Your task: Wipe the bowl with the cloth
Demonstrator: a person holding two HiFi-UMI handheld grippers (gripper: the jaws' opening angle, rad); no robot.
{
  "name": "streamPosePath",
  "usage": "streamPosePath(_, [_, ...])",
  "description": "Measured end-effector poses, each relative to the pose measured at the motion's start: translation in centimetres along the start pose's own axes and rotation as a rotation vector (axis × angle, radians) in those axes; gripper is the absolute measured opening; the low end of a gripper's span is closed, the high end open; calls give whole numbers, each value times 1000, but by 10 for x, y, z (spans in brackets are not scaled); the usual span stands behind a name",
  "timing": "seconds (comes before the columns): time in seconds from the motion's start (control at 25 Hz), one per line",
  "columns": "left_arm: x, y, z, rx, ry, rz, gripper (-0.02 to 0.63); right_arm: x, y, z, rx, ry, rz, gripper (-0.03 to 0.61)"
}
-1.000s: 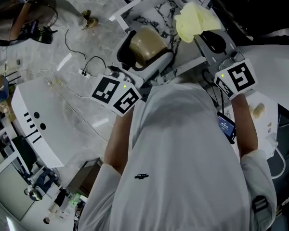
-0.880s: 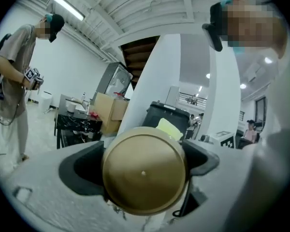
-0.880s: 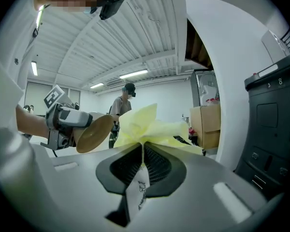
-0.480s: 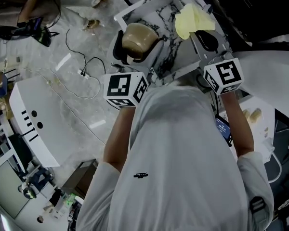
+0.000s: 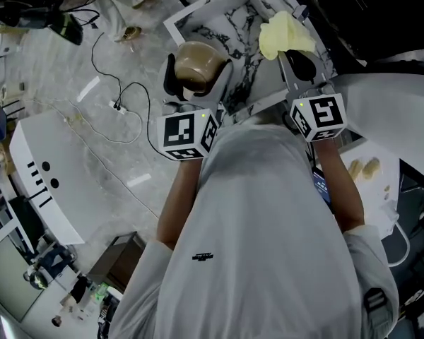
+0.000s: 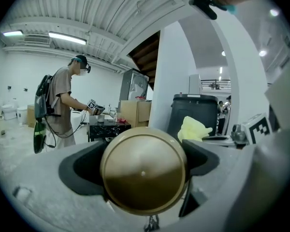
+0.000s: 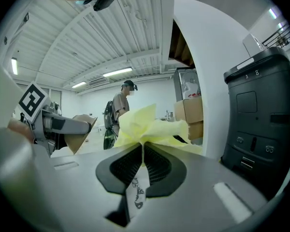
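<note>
Left gripper [image 5: 198,83] clamps the round bronze bowl [image 6: 143,177]; right gripper [image 7: 141,151], pinching the crumpled pale-yellow cloth [image 7: 146,123], sits apart, seemingly to the bowl's right.

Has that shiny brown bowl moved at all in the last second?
Yes. Held in the left tongs, the shiny brown bowl has drifted left towards the edge of the marble-topped table, farther from the yellow cloth.
</note>
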State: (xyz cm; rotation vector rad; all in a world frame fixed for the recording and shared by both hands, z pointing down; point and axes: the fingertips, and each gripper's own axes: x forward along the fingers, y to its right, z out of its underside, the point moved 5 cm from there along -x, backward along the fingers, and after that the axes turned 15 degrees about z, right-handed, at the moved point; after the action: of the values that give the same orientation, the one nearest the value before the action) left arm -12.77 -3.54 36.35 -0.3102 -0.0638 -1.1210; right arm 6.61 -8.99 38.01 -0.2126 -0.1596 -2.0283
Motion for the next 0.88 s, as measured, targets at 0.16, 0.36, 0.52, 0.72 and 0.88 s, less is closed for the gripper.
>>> streamPosePath(0.16, [-5, 0, 4, -44, 14, -5, 515, -3, 0, 7, 24, -18, 14, 21])
streamPosePath(0.36, [-7, 1, 7, -44, 11, 1, 515, -12, -7, 15, 2, -43, 0, 21])
streamPosePath(0.52, [-12, 2, 5, -41, 19, -2, 515, -19, -9, 15, -15, -47, 0, 21])
streamPosePath(0.72, [-14, 4, 9, -47, 14, -2, 515, -21, -6, 14, -1, -45, 11, 20])
streamPosePath(0.88, [-13, 6, 10, -46, 9, 4, 515, -21, -7, 13, 6, -49, 9, 21])
